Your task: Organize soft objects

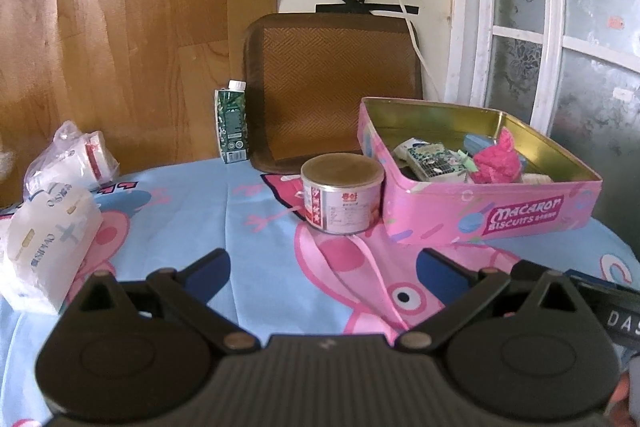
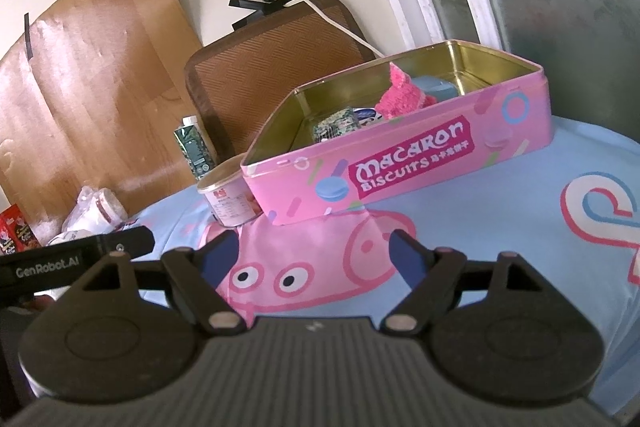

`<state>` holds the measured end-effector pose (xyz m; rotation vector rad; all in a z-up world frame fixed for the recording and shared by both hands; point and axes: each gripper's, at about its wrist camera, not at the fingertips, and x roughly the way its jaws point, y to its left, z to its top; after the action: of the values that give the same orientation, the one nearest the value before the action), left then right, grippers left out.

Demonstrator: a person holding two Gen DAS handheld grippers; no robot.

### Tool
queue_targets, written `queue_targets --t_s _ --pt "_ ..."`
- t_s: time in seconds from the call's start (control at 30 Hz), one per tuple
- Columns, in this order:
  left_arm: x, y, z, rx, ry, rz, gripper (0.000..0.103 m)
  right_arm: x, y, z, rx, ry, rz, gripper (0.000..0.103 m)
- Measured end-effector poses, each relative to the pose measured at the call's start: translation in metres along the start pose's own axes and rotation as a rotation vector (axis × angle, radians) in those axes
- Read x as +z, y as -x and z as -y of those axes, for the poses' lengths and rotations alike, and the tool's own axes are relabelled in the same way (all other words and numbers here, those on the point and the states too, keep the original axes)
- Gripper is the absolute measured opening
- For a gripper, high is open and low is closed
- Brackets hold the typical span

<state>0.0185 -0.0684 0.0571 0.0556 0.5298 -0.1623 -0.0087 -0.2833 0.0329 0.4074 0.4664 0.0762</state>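
1. We see the biscuit tin (image 1: pixel 492 211) standing open on the tablecloth (image 1: pixel 248 211), to the right of centre in the left wrist view.
2. Inside the tin lie a knitted cloth (image 1: pixel 498 163), a small packet (image 1: pixel 434 159) to its left, and a flat object (image 1: pixel 480 143) behind them.
3. The round can (image 1: pixel 342 199) stands touching the tin's left corner.
4. Behind the can, a woven tray (image 1: pixel 332 83) leans upright against the wall.
5. The drink carton (image 1: pixel 232 123) stands just left of the tray.
6. At the table's left edge lies a tissue pack (image 1: pixel 48 251), with a plastic bag (image 1: pixel 72 157) behind it.
7. We hold both grippers low before the tin, the left gripper (image 1: pixel 324 267) facing the can, the right gripper (image 2: pixel 316 255) facing the tin's long side.
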Motion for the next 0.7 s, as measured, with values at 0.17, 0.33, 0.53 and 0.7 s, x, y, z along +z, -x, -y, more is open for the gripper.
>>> queue_targets --t_s 0.17,0.33,0.53,0.7 --pt "-0.0005 -0.0004 0.0002 0.004 -0.012 -0.002 0.103 -0.0006 0.0001 0.0010 -0.006 -0.007 -0.001 0.084" --pt "0.0002 -0.0007 0.0015 0.025 -0.032 0.004 0.103 -0.0010 0.0000 0.0019 -0.009 -0.010 0.002 0.085" --pt "0.0003 -0.0009 0.0022 0.030 -0.036 0.000 0.103 -0.0010 -0.0001 0.0029 -0.011 -0.014 0.001 0.085" --pt "-0.0001 -0.0020 0.0054 0.063 -0.062 -0.003 0.103 -0.0008 -0.0005 0.0033 -0.012 -0.015 0.000 0.085"
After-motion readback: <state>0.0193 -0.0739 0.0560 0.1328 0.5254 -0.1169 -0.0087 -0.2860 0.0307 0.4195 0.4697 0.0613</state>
